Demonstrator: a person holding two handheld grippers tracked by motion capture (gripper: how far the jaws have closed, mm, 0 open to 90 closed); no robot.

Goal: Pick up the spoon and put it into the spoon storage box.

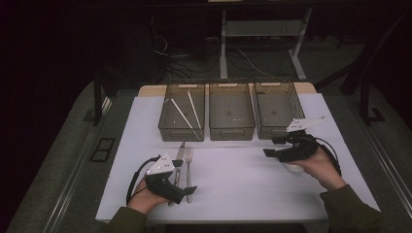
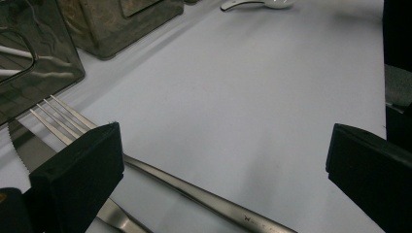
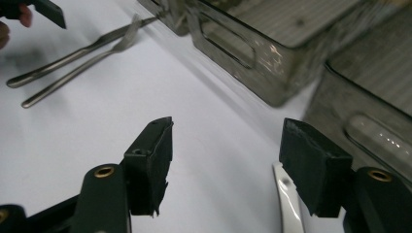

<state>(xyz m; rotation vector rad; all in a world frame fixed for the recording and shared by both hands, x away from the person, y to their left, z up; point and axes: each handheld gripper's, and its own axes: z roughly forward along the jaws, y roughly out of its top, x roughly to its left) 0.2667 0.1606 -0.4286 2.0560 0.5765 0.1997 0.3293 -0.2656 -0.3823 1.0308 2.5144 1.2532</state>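
Observation:
A steel knife (image 1: 180, 153) and fork (image 1: 188, 160) lie side by side on the white table (image 1: 233, 184) at the front left. My left gripper (image 1: 184, 175) sits just beside them, jaws open. In the left gripper view the fork (image 2: 194, 194) runs along the table between the open jaws, untouched, with the knife (image 2: 24, 145) beyond the left jaw. My right gripper (image 1: 272, 146) hovers at the right in front of the bins, open and holding nothing. A white spoon (image 1: 293, 168) lies under that hand, and its handle (image 3: 286, 199) shows beside the right jaw.
Three smoky plastic bins stand in a row at the back: the left bin (image 1: 180, 132) holds white chopsticks (image 1: 187, 114), while the middle bin (image 1: 231, 131) and right bin (image 1: 272, 132) look bare. The spoon (image 2: 257, 4) shows far off in the left gripper view.

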